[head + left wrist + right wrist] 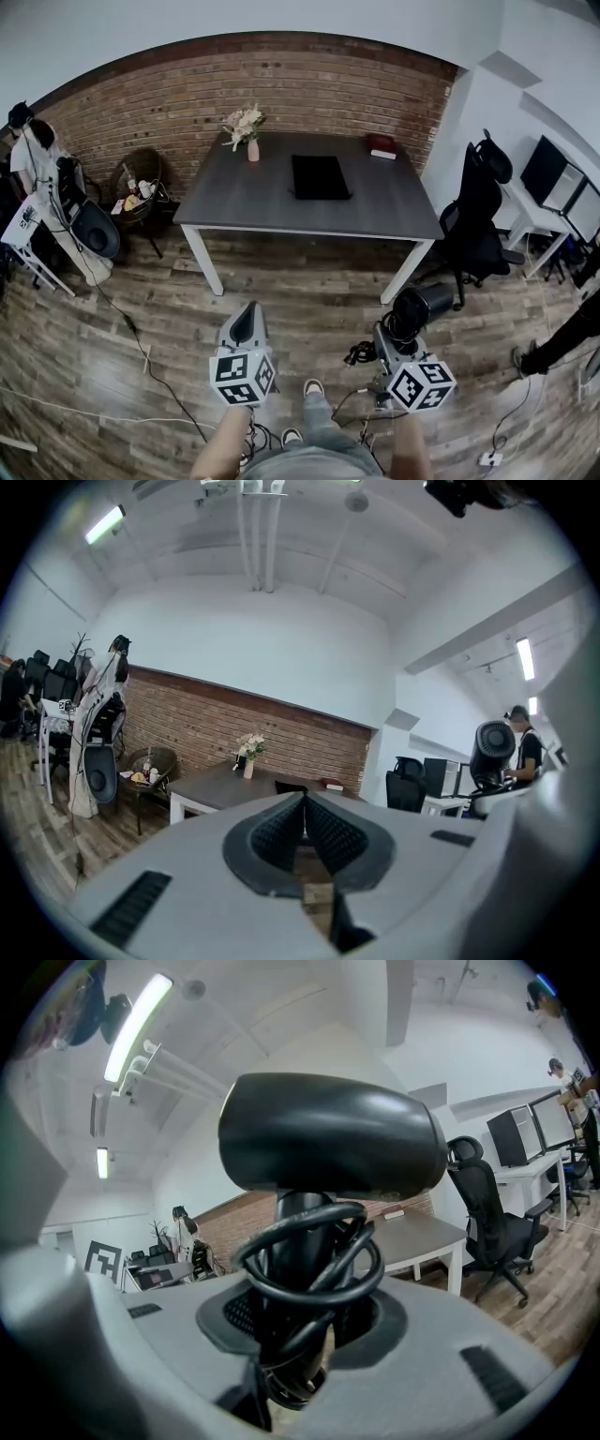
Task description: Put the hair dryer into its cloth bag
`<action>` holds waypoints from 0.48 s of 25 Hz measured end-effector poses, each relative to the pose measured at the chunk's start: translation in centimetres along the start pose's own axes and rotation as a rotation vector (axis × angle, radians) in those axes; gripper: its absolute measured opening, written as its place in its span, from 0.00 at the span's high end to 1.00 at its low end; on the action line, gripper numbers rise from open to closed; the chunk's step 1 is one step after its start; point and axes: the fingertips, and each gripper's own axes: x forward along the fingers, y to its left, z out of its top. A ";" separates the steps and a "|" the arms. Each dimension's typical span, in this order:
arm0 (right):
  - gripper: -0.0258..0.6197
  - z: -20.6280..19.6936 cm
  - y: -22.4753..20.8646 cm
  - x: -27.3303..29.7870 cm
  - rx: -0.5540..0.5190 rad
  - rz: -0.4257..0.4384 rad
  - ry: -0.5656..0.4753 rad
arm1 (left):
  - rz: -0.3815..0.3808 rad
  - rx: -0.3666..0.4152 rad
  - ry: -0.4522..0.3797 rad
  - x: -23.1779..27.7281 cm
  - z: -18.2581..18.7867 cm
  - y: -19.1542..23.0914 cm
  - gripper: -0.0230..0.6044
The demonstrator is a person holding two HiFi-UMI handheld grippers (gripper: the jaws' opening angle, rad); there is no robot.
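A black hair dryer (419,310) stands upright in my right gripper (392,337), whose jaws are shut on its handle. In the right gripper view the hair dryer (330,1143) fills the middle, its black cord (314,1260) looped round the handle between the pads. My left gripper (246,325) is shut with nothing in it; in the left gripper view its pads (302,832) meet. A flat black cloth bag (320,176) lies on the dark grey table (234,197) ahead, well beyond both grippers. Both grippers hang over the wood floor, short of the table.
On the table stand a vase of flowers (246,128) at the back left and a red book (382,145) at the back right. A black office chair (478,220) is right of the table, a wicker side table (139,183) left. Cables lie on the floor.
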 end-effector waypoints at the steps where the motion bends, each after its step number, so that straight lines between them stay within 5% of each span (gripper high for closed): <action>1: 0.73 0.0 -0.2 0.6 -0.002 0.000 0.001 | 0.000 0.000 0.000 0.6 0.0 0.2 0.95; 12: 0.73 3.6 -4.3 9.1 -0.013 -0.002 -0.002 | 0.012 0.000 0.006 9.8 1.0 0.5 0.95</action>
